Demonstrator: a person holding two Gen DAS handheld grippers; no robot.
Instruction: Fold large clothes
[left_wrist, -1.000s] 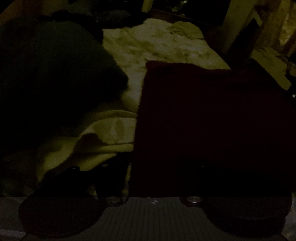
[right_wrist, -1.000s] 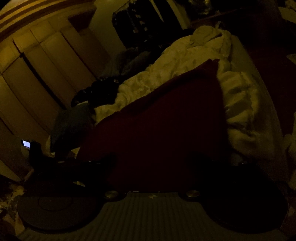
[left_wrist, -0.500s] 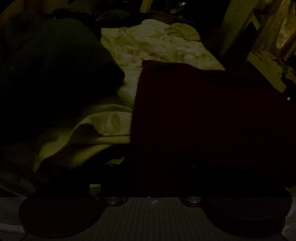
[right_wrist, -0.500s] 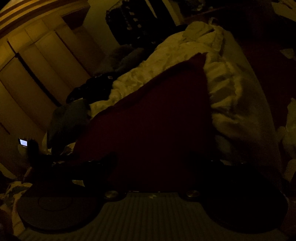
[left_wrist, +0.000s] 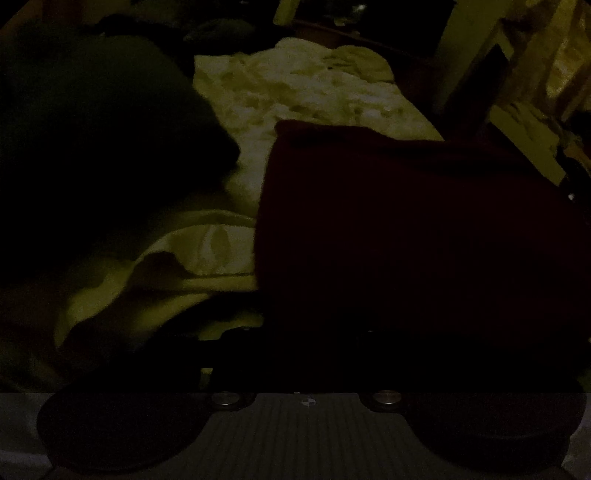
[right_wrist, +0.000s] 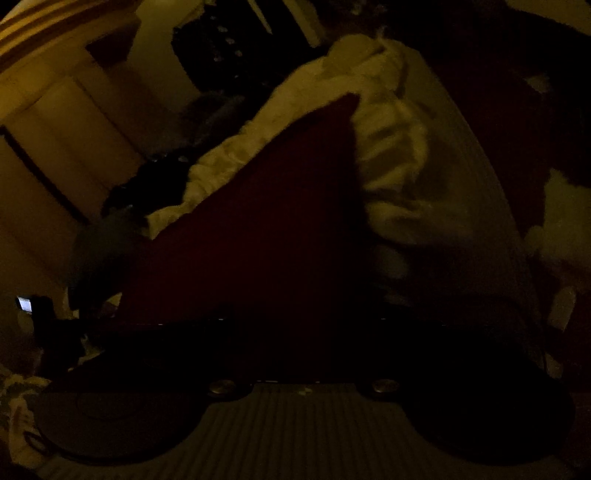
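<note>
The red cloth (left_wrist: 424, 229) looks matt and soft, like knit. The pale bedding (left_wrist: 314, 92) is crumpled, quilted fabric. The panels (right_wrist: 74, 122) look like smooth wood with a dull sheen.

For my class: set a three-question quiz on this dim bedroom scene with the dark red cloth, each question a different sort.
1. True or false: the dark red cloth lies on a pale blanket.
2. In the left view, the dark green cloth lies on which side of the red cloth? A left, B right.
3. Fill in: the small lit screen sits at the far ____ of the right view.

Key: 1 true; 2 A; 3 left.
</note>
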